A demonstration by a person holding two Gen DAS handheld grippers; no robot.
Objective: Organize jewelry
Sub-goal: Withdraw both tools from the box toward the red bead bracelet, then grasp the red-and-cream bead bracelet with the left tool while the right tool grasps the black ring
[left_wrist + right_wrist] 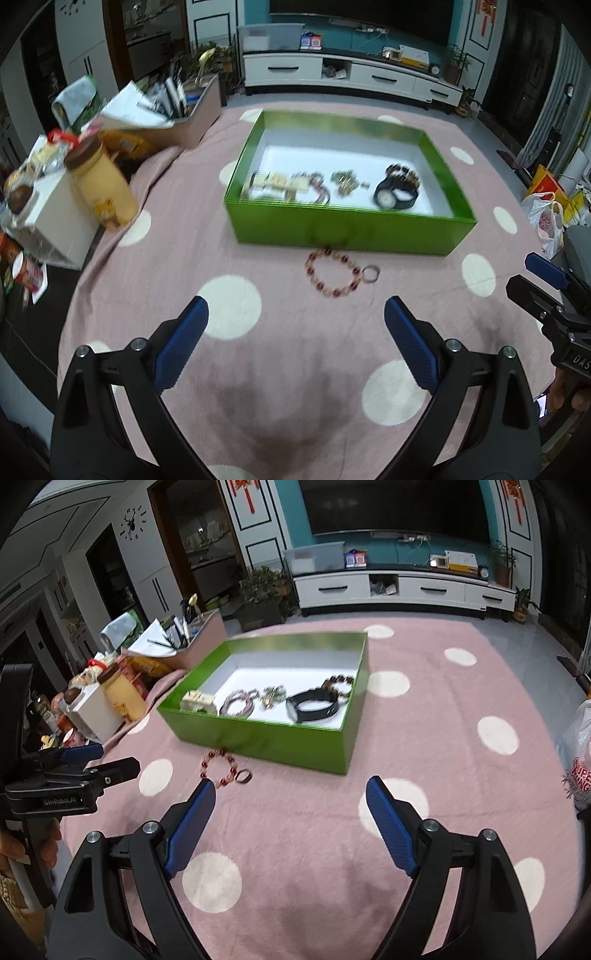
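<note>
Beside green box [343, 230], apparently beaded bracelet [334, 275]

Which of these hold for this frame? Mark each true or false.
1. The red bead bracelet lies inside the green box. False: it lies on the pink cloth in front of the box.
2. A black watch is in the box. True.
3. The left gripper holds the small ring. False: its jaws are open and empty.
4. The ring lies beside the bracelet. True.
5. The right gripper is open. True.
</note>
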